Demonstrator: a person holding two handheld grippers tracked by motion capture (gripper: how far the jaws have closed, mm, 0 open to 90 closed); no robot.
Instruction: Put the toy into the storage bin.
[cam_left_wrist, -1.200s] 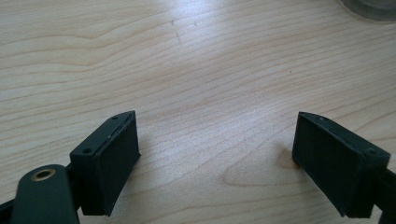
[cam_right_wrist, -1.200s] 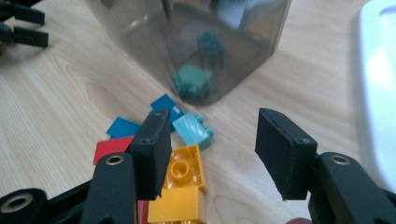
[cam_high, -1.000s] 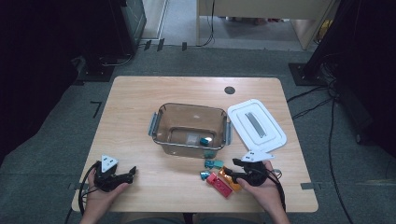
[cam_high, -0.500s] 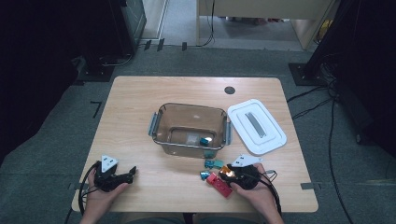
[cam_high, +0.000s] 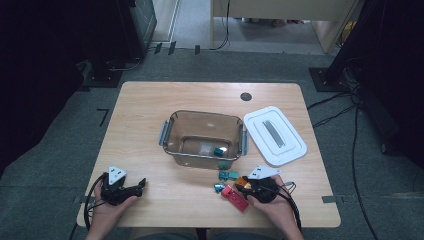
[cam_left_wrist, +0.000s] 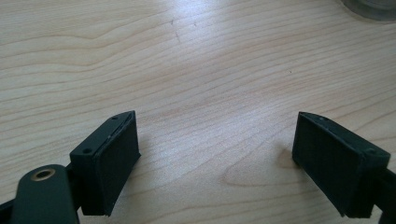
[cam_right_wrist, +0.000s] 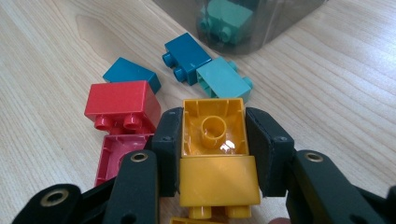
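Two pads of the right tool (cam_right_wrist: 214, 154) have just closed on the yellow brick (cam_right_wrist: 215, 156).

The left gripper (cam_high: 141, 184) rests with fingers (cam_left_wrist: 109, 158) spread wide; the right gripper (cam_right_wrist: 214, 149) has just been closing its fingers.

A lab or office: wooden table (cam_high: 150, 115) on grey carpet (cam_high: 60, 165), cables (cam_high: 345, 107) trailing.
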